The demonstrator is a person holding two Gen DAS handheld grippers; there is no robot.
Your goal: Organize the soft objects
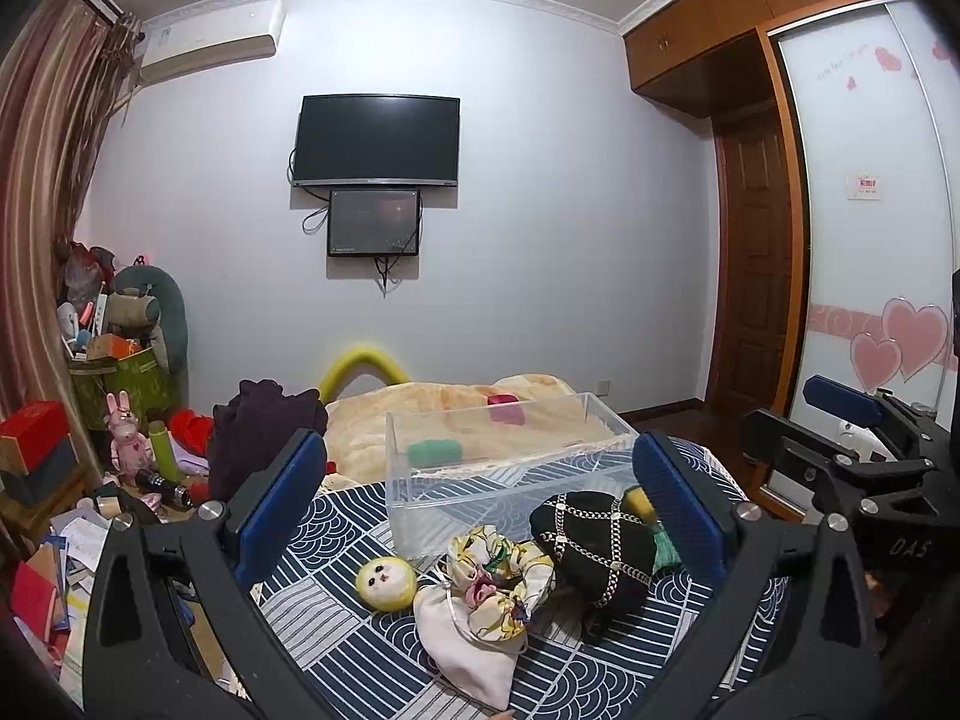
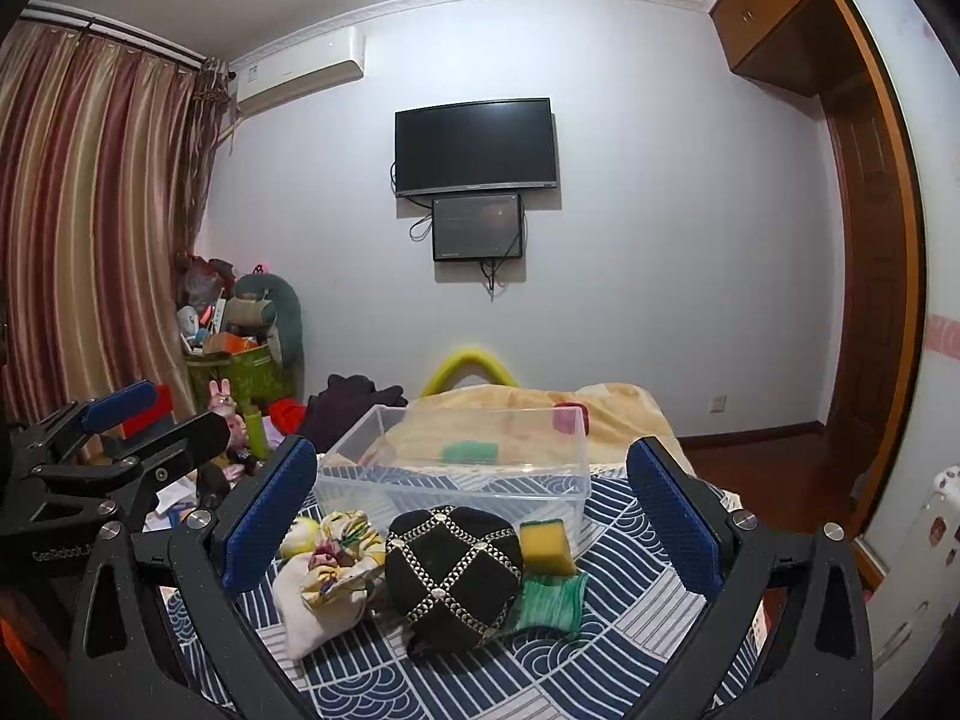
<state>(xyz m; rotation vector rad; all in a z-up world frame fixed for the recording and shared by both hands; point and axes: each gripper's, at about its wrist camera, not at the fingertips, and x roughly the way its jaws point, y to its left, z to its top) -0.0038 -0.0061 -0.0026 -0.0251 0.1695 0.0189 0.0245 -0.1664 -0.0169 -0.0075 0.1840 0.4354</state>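
A clear plastic bin (image 1: 510, 480) (image 2: 456, 480) stands on the bed's blue patterned cover. In front of it lie a black hat with silver chain lattice (image 1: 594, 546) (image 2: 453, 576), a floral scrunchie (image 1: 498, 576) (image 2: 345, 546) on a white drawstring pouch (image 1: 474, 642) (image 2: 312, 606), a yellow round plush face (image 1: 385, 583), a yellow sponge (image 2: 546, 546) and a green knit cloth (image 2: 549, 600). My left gripper (image 1: 480, 504) is open and empty above the pile. My right gripper (image 2: 471, 510) is open and empty, framing the hat.
A green sponge (image 1: 434, 453) and a pink sponge (image 1: 507, 409) show through the bin, on the beige blanket (image 1: 420, 414). Dark clothes (image 1: 264, 432) lie at the bed's left edge. Clutter fills the floor (image 1: 72, 540) at left. A wardrobe (image 1: 870, 240) stands at right.
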